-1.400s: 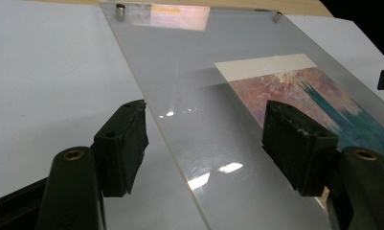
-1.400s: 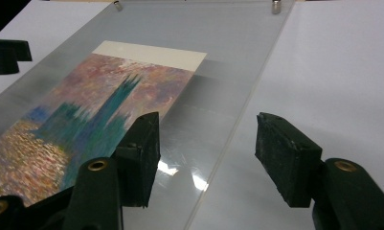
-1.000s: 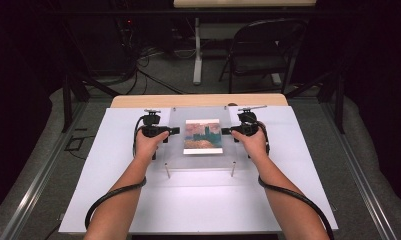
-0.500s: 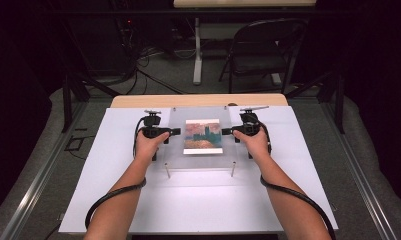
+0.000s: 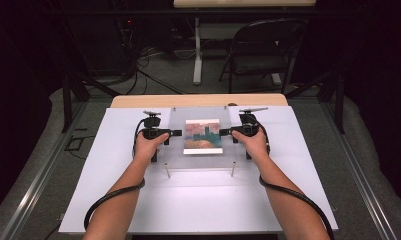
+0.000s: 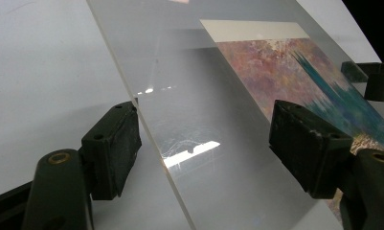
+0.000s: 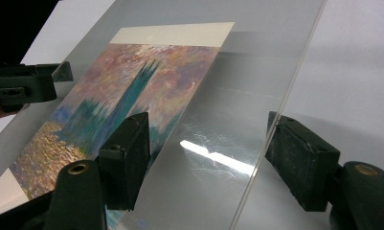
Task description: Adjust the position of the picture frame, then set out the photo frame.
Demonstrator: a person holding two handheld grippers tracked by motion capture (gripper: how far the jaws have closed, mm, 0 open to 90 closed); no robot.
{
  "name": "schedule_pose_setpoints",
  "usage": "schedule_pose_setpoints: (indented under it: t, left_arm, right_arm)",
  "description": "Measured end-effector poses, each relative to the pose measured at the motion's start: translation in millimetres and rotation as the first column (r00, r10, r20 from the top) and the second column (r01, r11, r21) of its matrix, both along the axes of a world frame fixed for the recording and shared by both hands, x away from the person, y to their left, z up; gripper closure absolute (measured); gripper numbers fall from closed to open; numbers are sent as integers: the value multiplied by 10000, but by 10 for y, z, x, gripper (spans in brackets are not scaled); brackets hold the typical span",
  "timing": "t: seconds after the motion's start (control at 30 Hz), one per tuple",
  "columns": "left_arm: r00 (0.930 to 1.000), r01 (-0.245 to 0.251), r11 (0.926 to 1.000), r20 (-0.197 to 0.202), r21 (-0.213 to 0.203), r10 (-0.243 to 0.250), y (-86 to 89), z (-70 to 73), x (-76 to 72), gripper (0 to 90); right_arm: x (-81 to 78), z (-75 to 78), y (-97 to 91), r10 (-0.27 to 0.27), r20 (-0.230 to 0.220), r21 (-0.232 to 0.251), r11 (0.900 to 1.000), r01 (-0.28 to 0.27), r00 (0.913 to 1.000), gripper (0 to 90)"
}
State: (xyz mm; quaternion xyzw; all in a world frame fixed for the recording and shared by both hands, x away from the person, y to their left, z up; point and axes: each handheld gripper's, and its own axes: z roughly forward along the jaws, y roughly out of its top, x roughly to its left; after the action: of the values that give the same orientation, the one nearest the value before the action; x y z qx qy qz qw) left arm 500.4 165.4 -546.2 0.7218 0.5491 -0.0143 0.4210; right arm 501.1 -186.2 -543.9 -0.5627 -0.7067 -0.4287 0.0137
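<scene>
Flanking a clear acrylic sheet over a painted landscape print in the high view were the left gripper and right gripper.
Left gripper view: jaws had just been opening, apart, sheet edge between them, untouched.
Right gripper view: same, sheet edge between parted jaws.

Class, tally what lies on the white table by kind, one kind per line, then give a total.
Clear acrylic sheet: 1
Painting print: 1
Metal standoff posts: 2
Hand-held tools, left tool and right tool: 2
Total: 6
</scene>
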Motion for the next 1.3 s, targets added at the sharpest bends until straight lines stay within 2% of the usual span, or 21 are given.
schedule_pose_setpoints:
  t: [0.63,1.07,1.3]
  left_arm:
    - [9999,-5,9999,-154,133,7,-11,27,24,272]
    - [9986,-404,9988,-325,280,413,-61,71,22,293]
    - [9980,-537,9984,-339,171,543,-30,136,8,343]
  right_arm:
    - [0,34,34,-159,-72,-249,9996,157,9998,318]
    - [-5,104,84,-500,-492,-691,9965,465,9975,317]
    - [-12,163,97,-438,-328,-829,9957,410,9985,319]
